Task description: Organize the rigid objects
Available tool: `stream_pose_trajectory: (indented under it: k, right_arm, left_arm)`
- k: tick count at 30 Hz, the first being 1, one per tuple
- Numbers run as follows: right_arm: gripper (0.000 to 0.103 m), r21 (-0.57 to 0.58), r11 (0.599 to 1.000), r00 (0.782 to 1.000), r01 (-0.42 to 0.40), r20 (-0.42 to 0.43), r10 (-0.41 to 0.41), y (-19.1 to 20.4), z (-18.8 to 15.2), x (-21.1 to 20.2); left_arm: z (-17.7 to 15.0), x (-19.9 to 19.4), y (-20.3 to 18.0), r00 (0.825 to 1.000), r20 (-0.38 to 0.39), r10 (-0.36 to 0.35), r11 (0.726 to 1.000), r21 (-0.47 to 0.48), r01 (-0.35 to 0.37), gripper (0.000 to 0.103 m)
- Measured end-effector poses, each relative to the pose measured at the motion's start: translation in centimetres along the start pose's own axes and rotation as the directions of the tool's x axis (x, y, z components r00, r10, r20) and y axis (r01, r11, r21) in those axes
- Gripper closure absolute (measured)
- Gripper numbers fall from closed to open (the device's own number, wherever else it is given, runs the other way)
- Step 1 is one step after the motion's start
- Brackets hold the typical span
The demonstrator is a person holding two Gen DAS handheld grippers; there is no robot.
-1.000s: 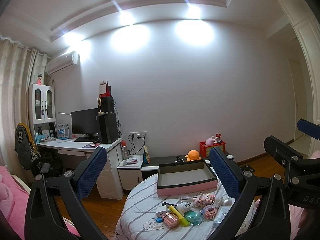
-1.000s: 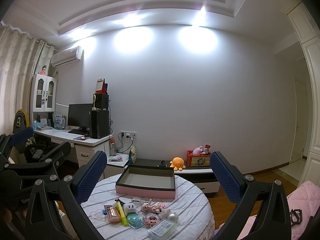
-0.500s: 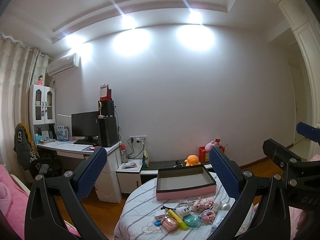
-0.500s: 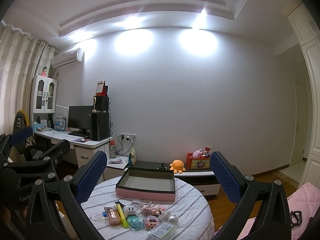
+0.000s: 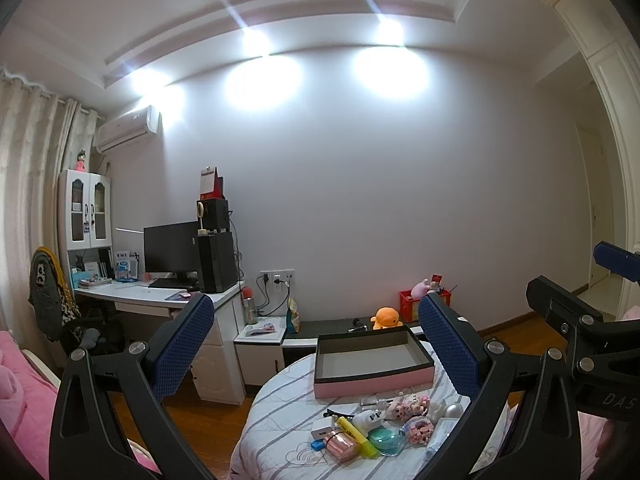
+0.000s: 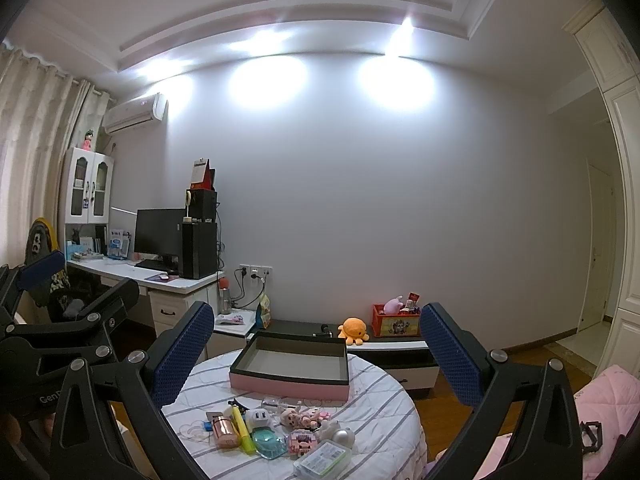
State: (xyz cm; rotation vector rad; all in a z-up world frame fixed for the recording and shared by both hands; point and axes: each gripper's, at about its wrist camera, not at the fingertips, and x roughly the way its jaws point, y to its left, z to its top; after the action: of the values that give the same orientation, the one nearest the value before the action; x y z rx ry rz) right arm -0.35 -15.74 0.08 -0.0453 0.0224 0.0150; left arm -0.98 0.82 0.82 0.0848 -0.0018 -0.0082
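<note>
L wrist view: left tool (image 5: pixel 312 344) spread wide, holding nothing, hovering well above and short of the round surface (image 5: pixel 272 412) w/ striped cloth. Pink-sided tray box (image 5: pixel 372 364) sits empty at the far side; small items are bunched near the front edge: rose-gold cylinder (image 5: pixel 340 442), yellow highlighter (image 5: pixel 356 436), teal round case (image 5: pixel 386 440), white charger plug (image 5: pixel 368 418), little doll figures (image 5: pixel 408 404), silver ball (image 5: pixel 454 410). Right tool's frame shows at the right edge, no contact w/ anything. Risk here, as I judge it: items touch or overlap, so a wide pinch could catch two at once or nudge a neighbour off the rim; the cylinder and ball look likely to roll. R wrist view: right tool (image 6: pixel 314 344) also wide and empty, likewise high above the surface. Same pile seen closer, plus a clear lidded case (image 6: pixel 322 458) right at the near edge, prob the first thing to get knocked to the floor if a tool comes in low from the front. Cloth may bunch and drag items. Both tools side by side: they could clash if both go for the pile together.
</note>
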Motion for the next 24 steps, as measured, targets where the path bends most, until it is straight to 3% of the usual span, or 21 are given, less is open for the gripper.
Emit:
stream_pose_trajectory:
  k: [24]
  right_arm:
    - [0.000,-0.002,1.000,1.000,0.008,-0.014,-0.008,0.39,-0.22,-0.44]
  left_arm:
    - [-1.04,0.84,-0.17,1.000,-0.019,-0.003,1.000,0.005,0.003,0.000]
